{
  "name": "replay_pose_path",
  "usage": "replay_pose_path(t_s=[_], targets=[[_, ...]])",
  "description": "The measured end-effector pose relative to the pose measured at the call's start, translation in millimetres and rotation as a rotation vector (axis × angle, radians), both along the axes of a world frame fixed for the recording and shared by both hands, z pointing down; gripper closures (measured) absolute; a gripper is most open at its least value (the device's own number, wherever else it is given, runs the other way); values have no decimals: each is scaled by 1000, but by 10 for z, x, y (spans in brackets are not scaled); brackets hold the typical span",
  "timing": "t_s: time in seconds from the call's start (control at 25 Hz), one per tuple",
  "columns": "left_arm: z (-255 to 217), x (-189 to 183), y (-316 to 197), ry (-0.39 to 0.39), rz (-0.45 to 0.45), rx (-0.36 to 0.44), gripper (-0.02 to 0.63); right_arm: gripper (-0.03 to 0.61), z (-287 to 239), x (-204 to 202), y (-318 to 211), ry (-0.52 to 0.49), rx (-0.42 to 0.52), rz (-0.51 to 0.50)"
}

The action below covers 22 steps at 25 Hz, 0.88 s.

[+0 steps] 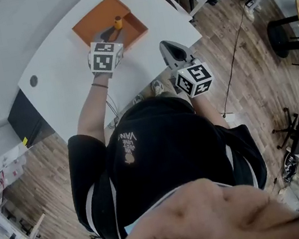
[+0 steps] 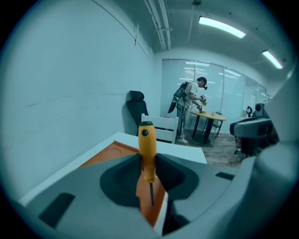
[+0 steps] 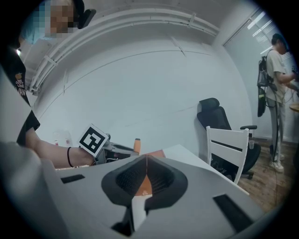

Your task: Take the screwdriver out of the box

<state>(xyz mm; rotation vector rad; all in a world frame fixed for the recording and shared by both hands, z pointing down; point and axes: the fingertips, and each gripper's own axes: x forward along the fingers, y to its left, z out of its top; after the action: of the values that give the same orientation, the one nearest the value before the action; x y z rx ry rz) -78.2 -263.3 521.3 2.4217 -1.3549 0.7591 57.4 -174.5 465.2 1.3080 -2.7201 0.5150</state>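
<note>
- My left gripper [image 2: 149, 163] was clamped, part-open, on the handle of the orange screwdriver [image 2: 146, 142], which stood upright just above the far orange box [image 1: 98, 16].
- I judged this the lifting-out step; next it needed carrying clear over the white table [image 1: 68, 79].
- I saw nothing else in the box.
- My right gripper [image 3: 145, 163] was closed and empty, near right.

I take this for an office that doubles as a test lab. My white table [image 1: 67, 73] stands beside a plain wall on a wood-look floor [image 1: 244, 71]. Just past the table's far end are a black swivel chair [image 2: 135, 105] and a white chair [image 2: 161, 127]. Well beyond the table is a glass wall [image 2: 219, 88], and in front of it a person [image 2: 190, 100] stands at a round table [image 2: 209, 117]. Strip lights [image 2: 222, 27] run overhead. Beside the table a loose cable [image 1: 235, 55] trails over the floor.
</note>
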Motion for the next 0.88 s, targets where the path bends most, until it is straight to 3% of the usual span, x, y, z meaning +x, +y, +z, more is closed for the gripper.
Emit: replay_pose_path(t_s=[0.88], targets=[[-569, -201, 451, 133, -57, 157, 508, 566, -89, -240, -1, 18, 31, -54]])
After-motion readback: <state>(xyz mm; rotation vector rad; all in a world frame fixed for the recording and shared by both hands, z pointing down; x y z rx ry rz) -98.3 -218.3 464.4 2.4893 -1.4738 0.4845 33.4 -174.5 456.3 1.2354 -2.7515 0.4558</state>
